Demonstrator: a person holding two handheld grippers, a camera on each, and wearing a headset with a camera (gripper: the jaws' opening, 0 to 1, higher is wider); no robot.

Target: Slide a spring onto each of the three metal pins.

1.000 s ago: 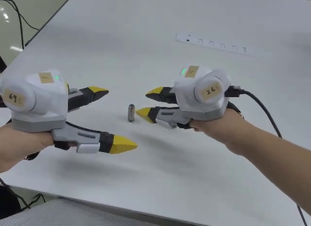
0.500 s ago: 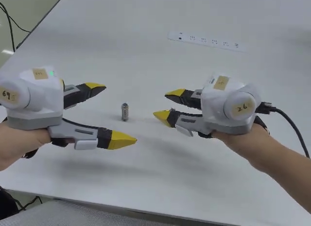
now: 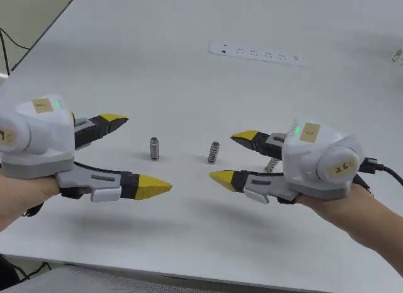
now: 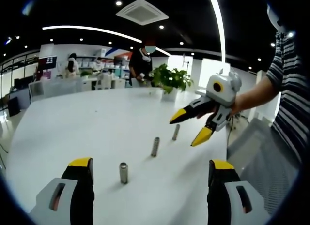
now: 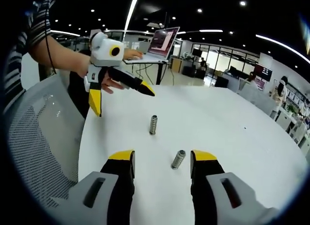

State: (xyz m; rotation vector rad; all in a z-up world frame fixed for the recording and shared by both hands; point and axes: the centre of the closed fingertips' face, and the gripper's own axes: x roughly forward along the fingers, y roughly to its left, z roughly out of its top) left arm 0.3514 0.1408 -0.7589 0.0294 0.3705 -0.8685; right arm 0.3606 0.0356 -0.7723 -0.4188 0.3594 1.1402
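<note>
A broad white table [image 3: 189, 41] stands in an open-plan office. A white power strip [image 3: 257, 54] lies near the table's far edge, and pale floor [image 3: 28, 16] shows past its left edge. A leafy potted plant [image 4: 169, 80] stands at one end of the table and an open laptop [image 5: 163, 41] at another. A grey mesh chair [image 5: 38, 133] sits beside the table. Above the table, the dark ceiling carries a square air vent [image 4: 142, 12], spotlights [image 4: 118, 3] and long light strips [image 4: 97, 32].

Between left gripper [image 3: 140, 153] and right gripper [image 3: 228, 156]: left pin [image 3: 154, 149] and middle pin [image 3: 214, 152] stand in the way. Beyond both claws: bare table [image 3: 157, 66] to power strip [image 3: 258, 53].
</note>
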